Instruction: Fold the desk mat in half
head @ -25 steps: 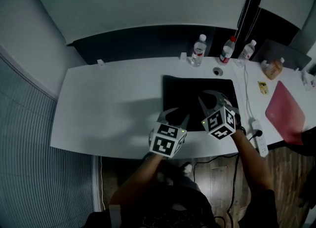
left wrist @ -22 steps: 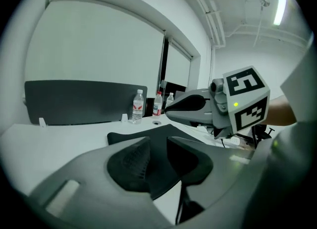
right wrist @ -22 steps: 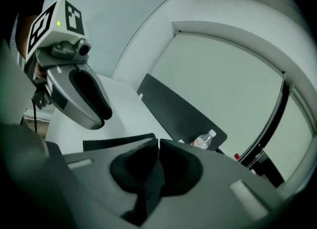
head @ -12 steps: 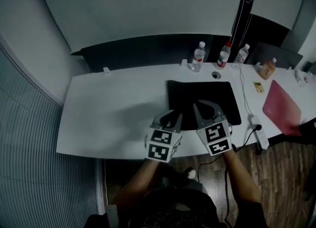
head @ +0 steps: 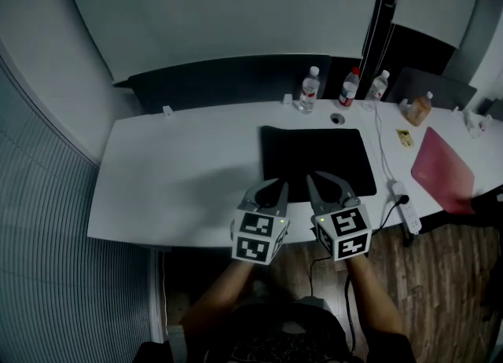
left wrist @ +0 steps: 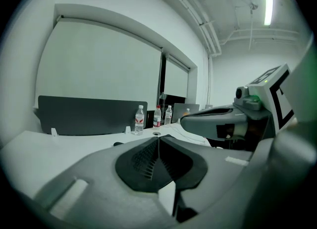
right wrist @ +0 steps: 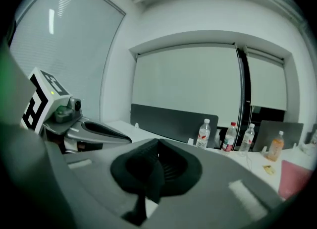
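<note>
White desk [head: 173, 173] reaches off to your left; the black desk mat [head: 314, 149] lies flat right of centre. Your left gripper [head: 279, 186] is closing pad to pad at the mat's near-left corner, and your right gripper [head: 313, 177] is clamped shut just beside it. No view shows whether either has caught the edge. The mat looks thin, limp and light, so pinch its near corners.

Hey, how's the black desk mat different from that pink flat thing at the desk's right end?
The black rectangular desk mat lies square to the front edge; the dull pink flat rectangle sits askew. The black mat looks wider than the pink one. Both rest on the white desk.
</note>
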